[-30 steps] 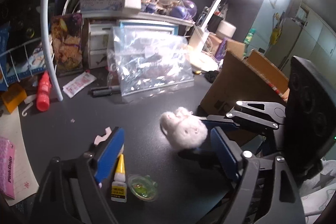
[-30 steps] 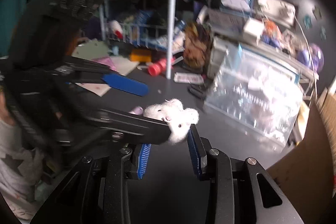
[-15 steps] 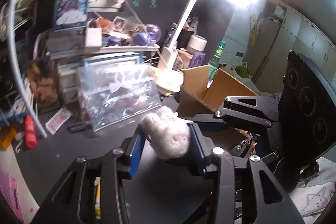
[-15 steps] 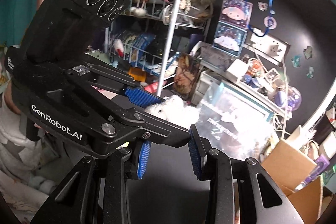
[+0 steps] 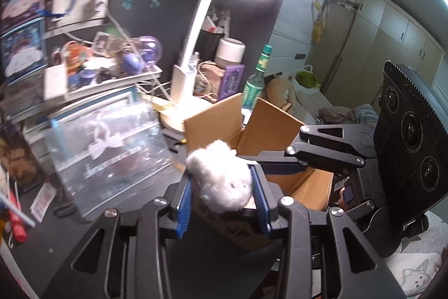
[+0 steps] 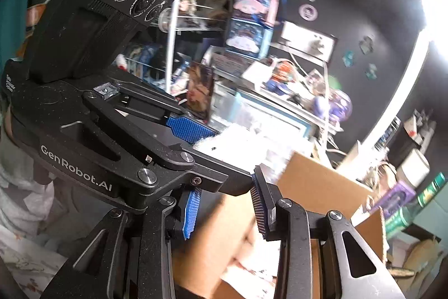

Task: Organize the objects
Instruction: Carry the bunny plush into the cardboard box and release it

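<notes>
Cluttered dark surface under a glaring desk lamp (image 5: 201, 27), with an open cardboard box (image 5: 260, 131) as my landmark. My left gripper (image 5: 224, 192) has just been closing and now clamps the white plush toy (image 5: 221, 178) between its blue pads, just short of the box's near rim. My right gripper (image 6: 226, 203) is narrowed on nothing; it hangs beside the box's right flap. I judge the toy goes forward, over that rim; the box mouth looks open

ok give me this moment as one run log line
left gripper: shut on fluffy white toy | right gripper: pads apart, nothing seen between | toy above open cardboard box | phase: carrying toy to box
</notes>
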### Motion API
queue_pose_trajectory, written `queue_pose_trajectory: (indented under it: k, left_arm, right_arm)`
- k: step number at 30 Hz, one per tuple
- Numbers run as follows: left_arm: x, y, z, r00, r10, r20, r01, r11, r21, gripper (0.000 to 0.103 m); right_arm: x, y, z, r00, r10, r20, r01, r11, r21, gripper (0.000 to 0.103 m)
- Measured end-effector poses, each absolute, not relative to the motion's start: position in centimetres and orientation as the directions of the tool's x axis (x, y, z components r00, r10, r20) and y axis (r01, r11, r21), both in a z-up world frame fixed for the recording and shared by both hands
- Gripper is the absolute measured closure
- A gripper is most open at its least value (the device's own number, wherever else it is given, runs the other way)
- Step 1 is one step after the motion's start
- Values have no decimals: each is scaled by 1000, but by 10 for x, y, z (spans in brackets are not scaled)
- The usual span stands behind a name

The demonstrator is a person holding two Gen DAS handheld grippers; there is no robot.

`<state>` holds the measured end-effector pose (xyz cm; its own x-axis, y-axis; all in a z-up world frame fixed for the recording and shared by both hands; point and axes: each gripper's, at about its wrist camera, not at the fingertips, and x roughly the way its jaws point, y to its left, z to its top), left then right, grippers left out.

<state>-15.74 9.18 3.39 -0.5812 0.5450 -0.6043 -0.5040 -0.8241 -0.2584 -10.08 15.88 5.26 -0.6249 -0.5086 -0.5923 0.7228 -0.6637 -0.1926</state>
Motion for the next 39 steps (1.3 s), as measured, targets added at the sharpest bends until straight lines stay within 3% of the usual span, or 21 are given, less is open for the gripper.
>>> queue_pose_trajectory:
  k: [21,24,26,27,39]
  left_arm:
    - [-212,180,21,-474,563,-677,-576,-780,-245,66]
    - [-214,182,18,-474,555,-683,-577,-782,-235,53]
    - [-212,183,18,-478,551,-684,-576,-785,-229,41]
    - [-212,183,18,-481,548,-684,-575,-787,-226,38]
    - [-199,176,22,-503,538,-677,-571,-794,-207,32]
  right_arm:
    - [-145,239,42,-601,-410,-686,642,-759,-109,73]
    - [-146,241,40,-602,-401,-691,635,-765,-110,66]
    - [-147,243,40,-608,-395,-689,628,-770,-112,53]
    - [-147,244,40,-611,-393,-688,625,-772,-114,53]
    - [-141,242,41,-620,-375,-689,615,-778,-129,53]
